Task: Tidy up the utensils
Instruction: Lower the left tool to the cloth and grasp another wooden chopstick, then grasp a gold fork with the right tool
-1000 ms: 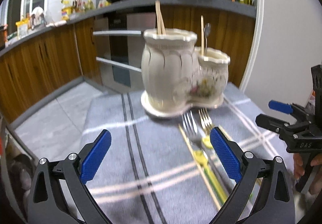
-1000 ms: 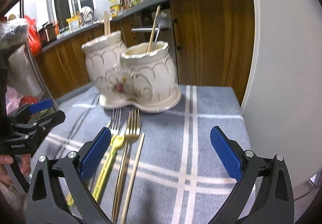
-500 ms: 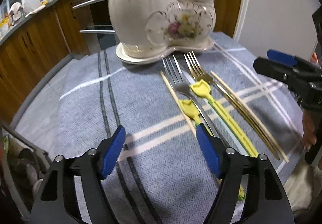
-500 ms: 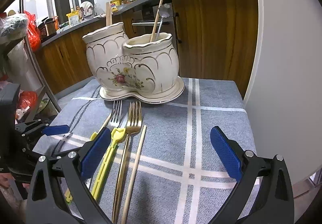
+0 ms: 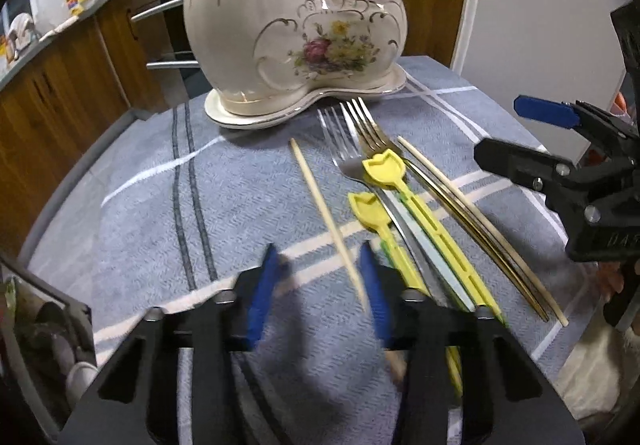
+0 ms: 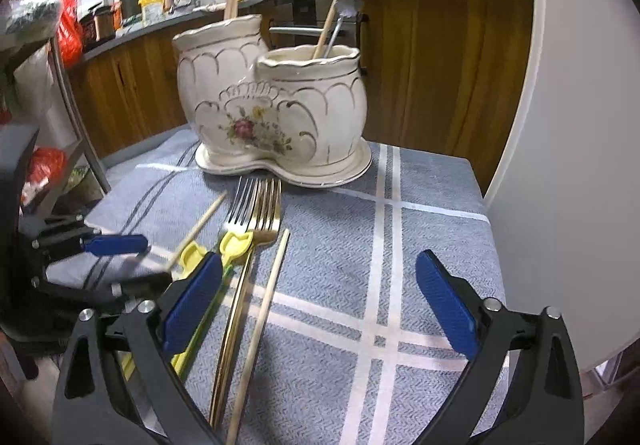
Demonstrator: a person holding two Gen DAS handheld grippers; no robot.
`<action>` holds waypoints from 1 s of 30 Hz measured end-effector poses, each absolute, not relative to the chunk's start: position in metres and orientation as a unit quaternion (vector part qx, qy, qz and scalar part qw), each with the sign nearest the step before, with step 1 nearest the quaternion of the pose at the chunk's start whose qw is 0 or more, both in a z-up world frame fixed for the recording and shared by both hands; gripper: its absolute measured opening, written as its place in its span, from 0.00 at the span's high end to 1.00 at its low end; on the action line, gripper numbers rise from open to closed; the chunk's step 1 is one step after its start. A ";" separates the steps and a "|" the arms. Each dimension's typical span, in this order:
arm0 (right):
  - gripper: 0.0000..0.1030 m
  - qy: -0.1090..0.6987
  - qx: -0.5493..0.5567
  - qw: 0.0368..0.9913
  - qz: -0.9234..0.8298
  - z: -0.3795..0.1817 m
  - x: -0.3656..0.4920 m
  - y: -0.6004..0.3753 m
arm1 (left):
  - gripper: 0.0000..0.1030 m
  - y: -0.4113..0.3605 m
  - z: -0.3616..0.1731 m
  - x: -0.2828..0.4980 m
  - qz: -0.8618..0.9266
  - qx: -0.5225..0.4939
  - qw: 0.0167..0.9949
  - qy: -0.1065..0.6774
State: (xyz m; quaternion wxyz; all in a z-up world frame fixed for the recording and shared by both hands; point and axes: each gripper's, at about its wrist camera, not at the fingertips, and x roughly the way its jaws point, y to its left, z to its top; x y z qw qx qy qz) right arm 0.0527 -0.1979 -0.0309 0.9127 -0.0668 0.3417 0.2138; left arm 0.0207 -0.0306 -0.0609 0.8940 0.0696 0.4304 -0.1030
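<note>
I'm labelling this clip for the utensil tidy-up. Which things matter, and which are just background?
Job: ceramic holder, loose chopstick between the closing left gripper, silver fork, gold fork, yellow utensils.
Background: striped cloth, wooden cabinets, counter clutter.

Holder [image 5: 256,45]: cream ceramic, gold scalloped trim, pink-and-yellow floral spray.
Cloth [image 6: 420,237]: grey-blue herringbone weave, white plaid lines, dark stripes at nine o'clock.
Forks: one silver [image 5: 340,141], one gold [image 6: 268,213].
Scoops [image 5: 384,167]: bright yellow.
Chopsticks [image 5: 320,197]: pale wood.
Tool pads [image 6: 448,305]: blue on black arms.
Cabinets [image 6: 448,57]: brown wood grain.
</note>
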 end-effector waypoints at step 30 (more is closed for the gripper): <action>0.91 0.409 -0.107 0.868 0.261 -0.054 0.066 -0.144 | 0.94 -0.027 -0.060 0.028 -0.101 0.087 0.893 0.429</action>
